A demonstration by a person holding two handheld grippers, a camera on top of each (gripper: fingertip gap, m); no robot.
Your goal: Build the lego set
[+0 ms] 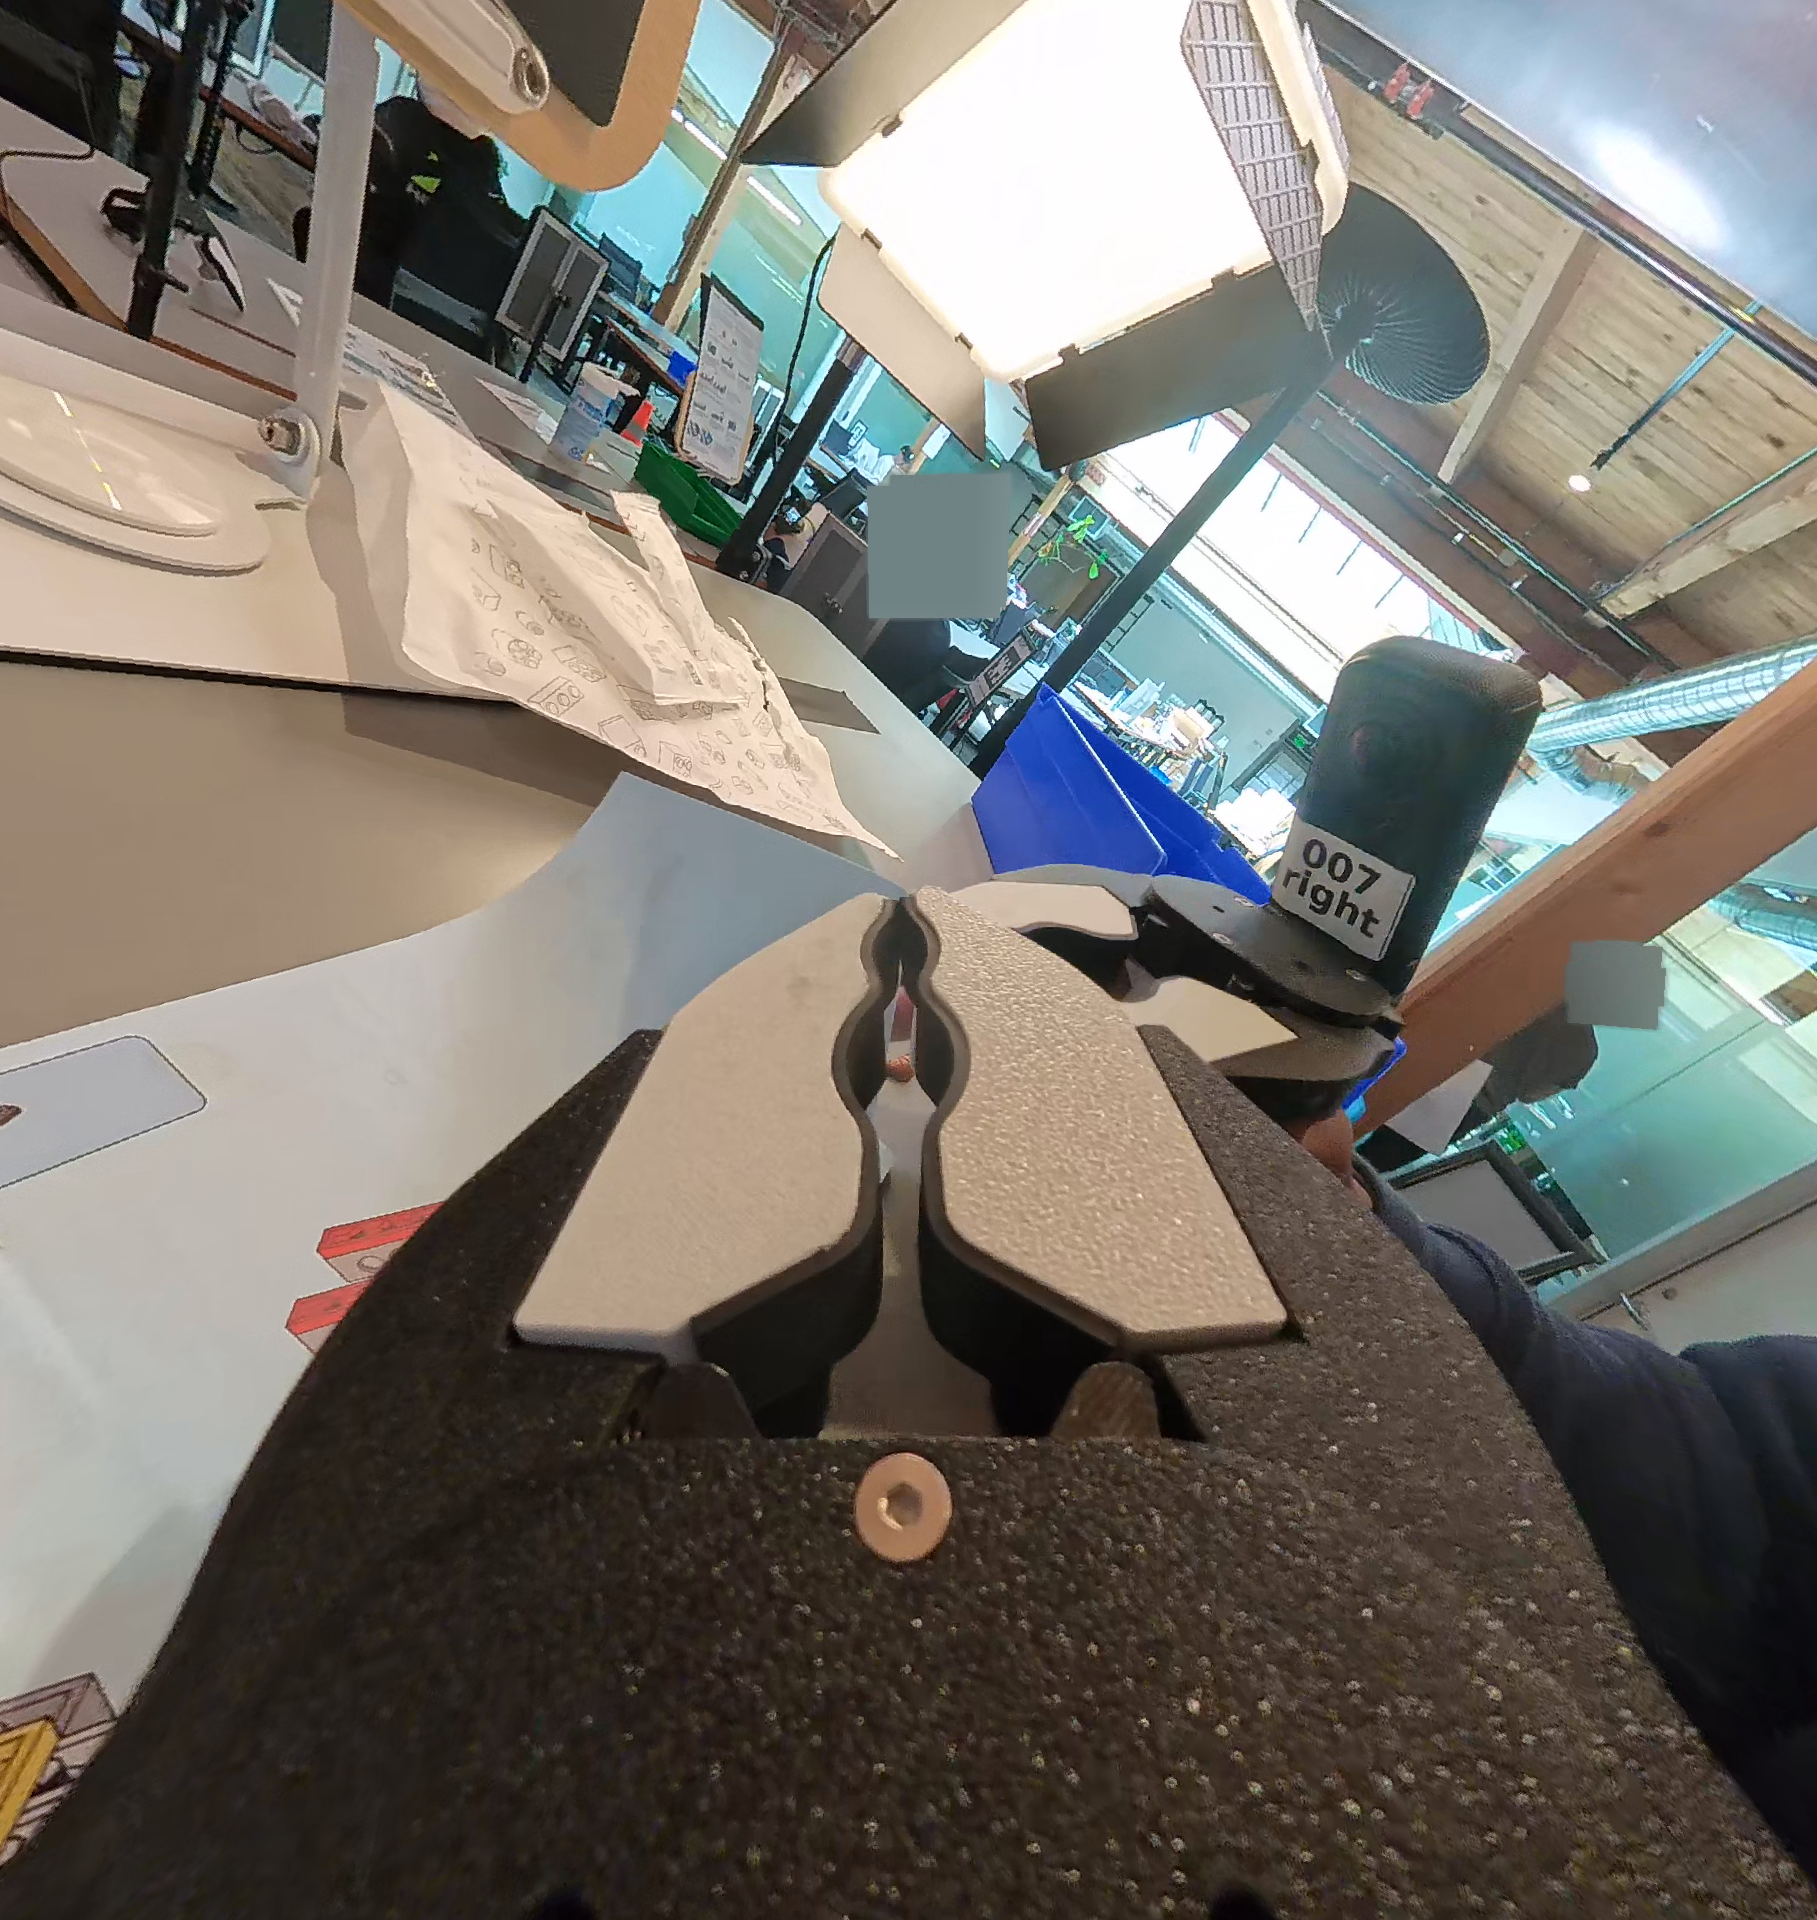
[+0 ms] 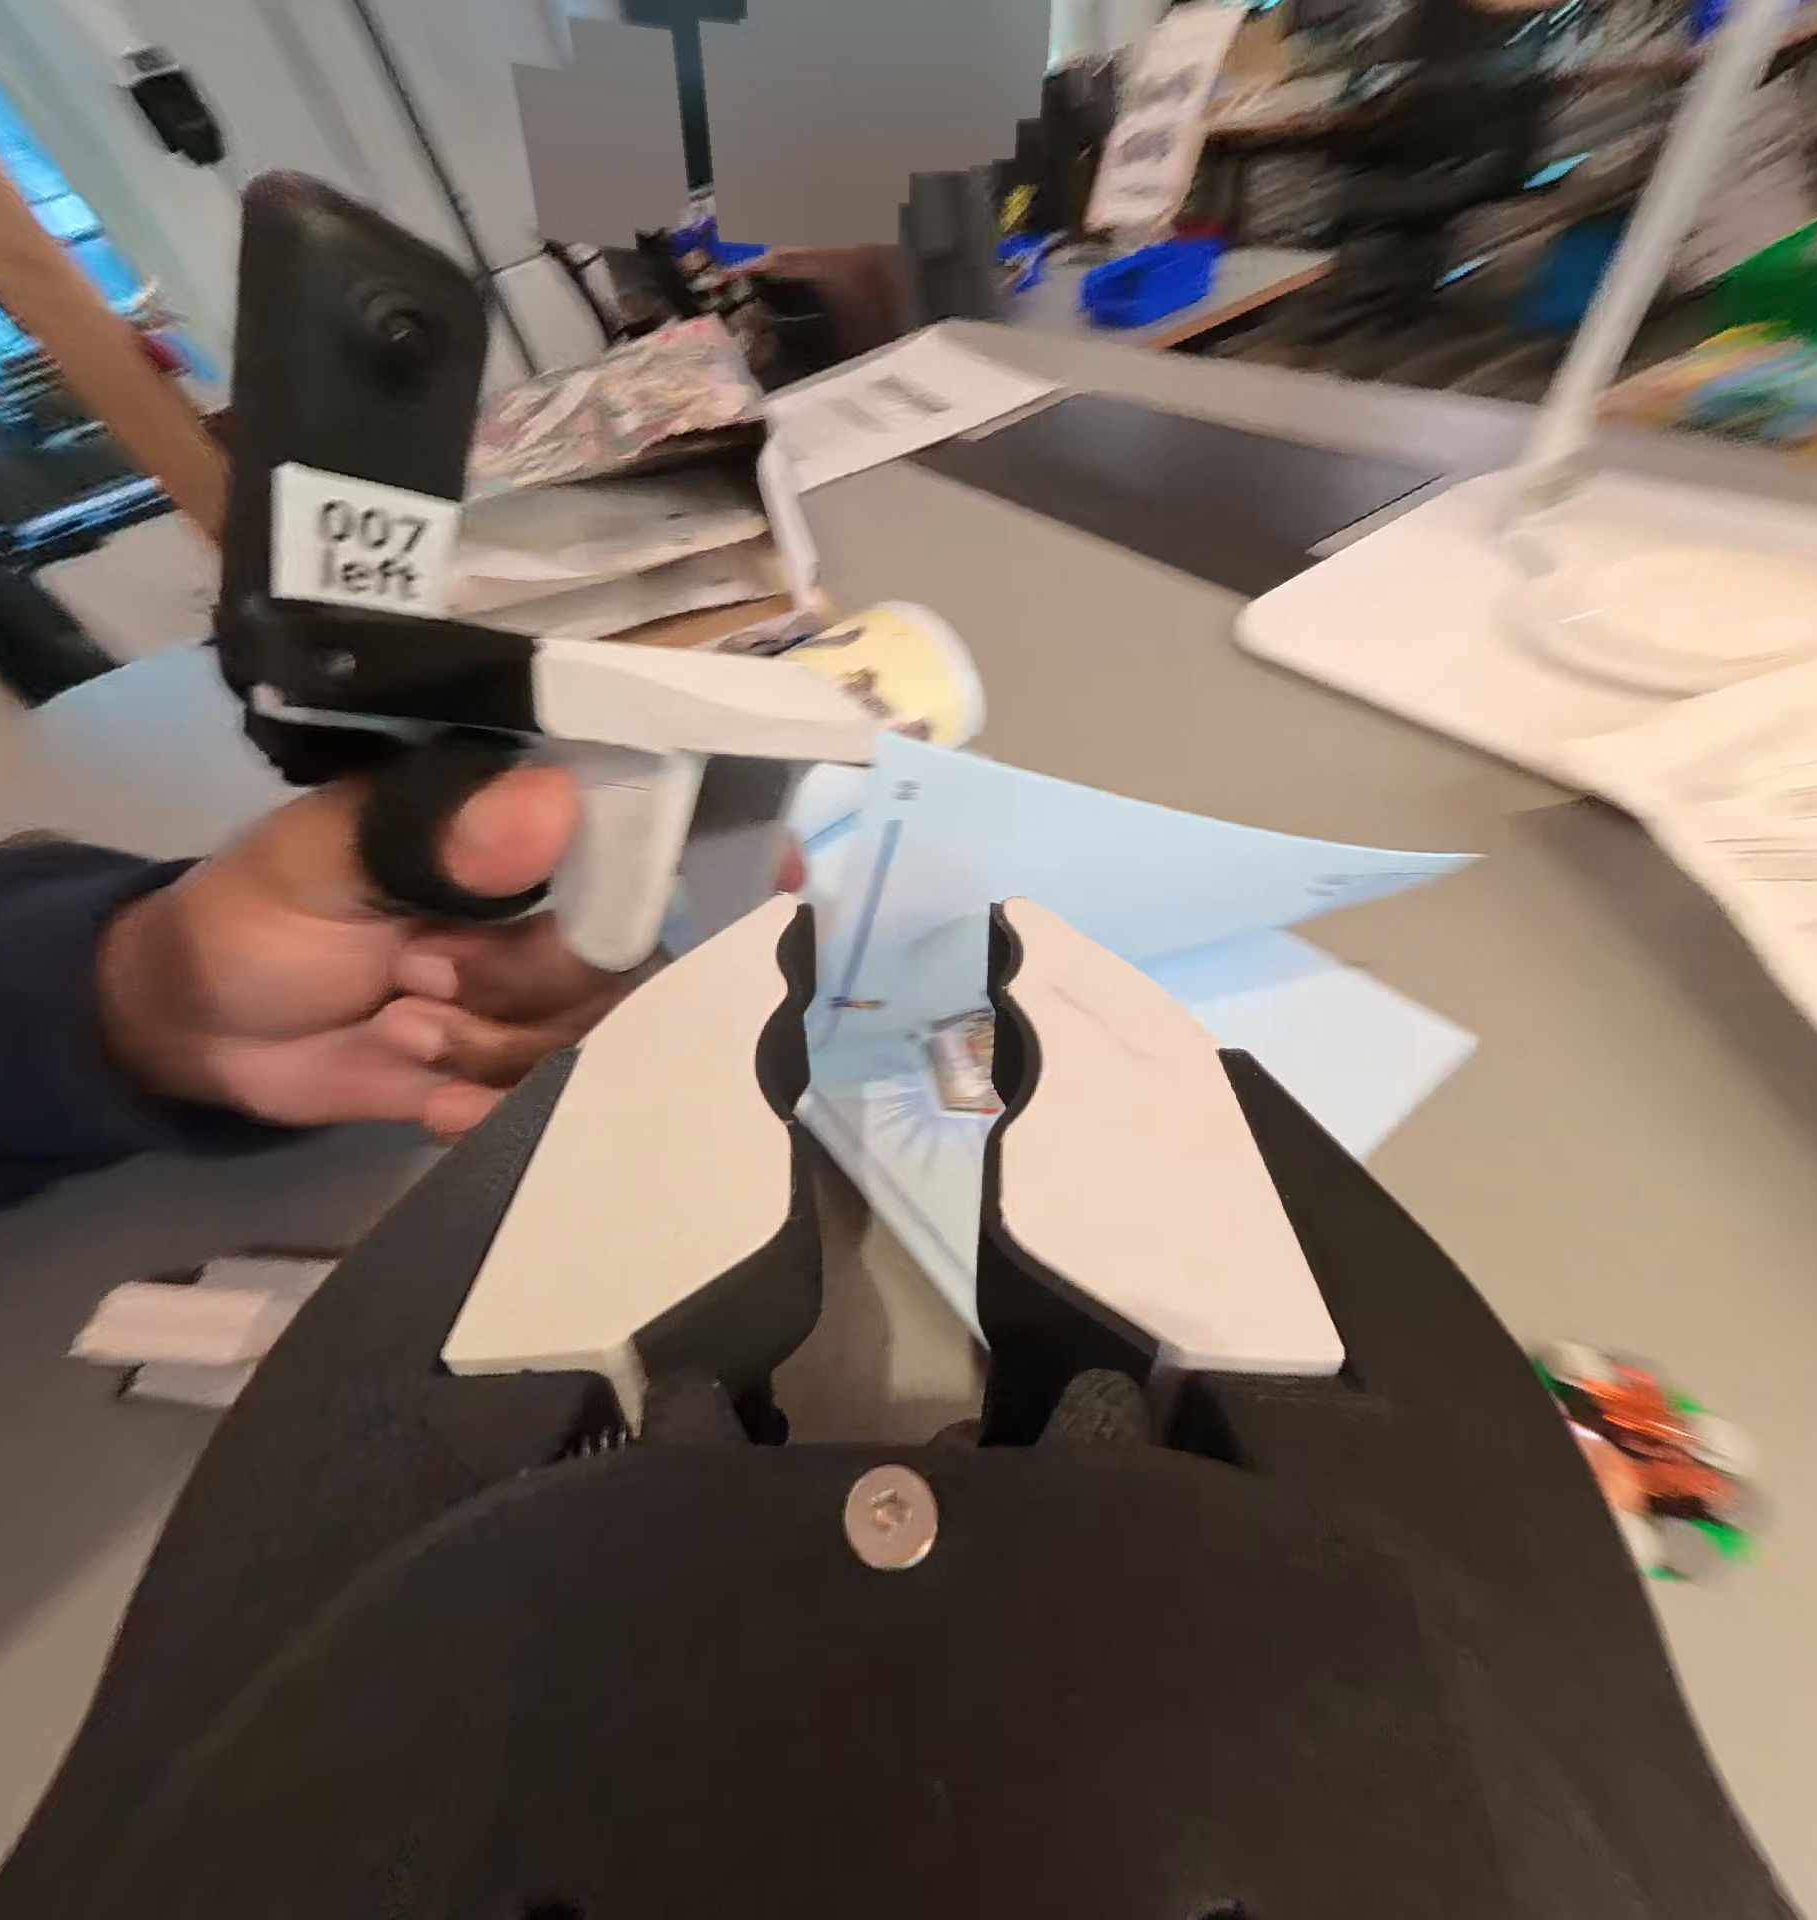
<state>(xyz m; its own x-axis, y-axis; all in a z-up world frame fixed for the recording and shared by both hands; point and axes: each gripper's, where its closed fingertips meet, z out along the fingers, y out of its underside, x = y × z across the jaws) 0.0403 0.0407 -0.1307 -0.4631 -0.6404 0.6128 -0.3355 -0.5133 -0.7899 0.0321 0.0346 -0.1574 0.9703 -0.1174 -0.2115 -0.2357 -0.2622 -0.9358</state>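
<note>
Gripping a lifted light-blue booklet page (image 2: 1143,831) by its corner, our left gripper (image 2: 868,743) is pinched closed. Our right gripper (image 2: 899,925) hovers agape over the booklet, unloaded; both carry white tags with printed writing.

Pale blue booklet (image 2: 1143,883), open on grey table, one page lifted and curved upward, its corner pinched in closed left gripper (image 1: 901,914), colour illustrations on lower pages.

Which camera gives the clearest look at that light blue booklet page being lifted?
The right wrist view: the light blue page shows lifted, its corner pinched by the left tongs. The left wrist view shows only its curved surface up close, running to its own shut tips.
</note>
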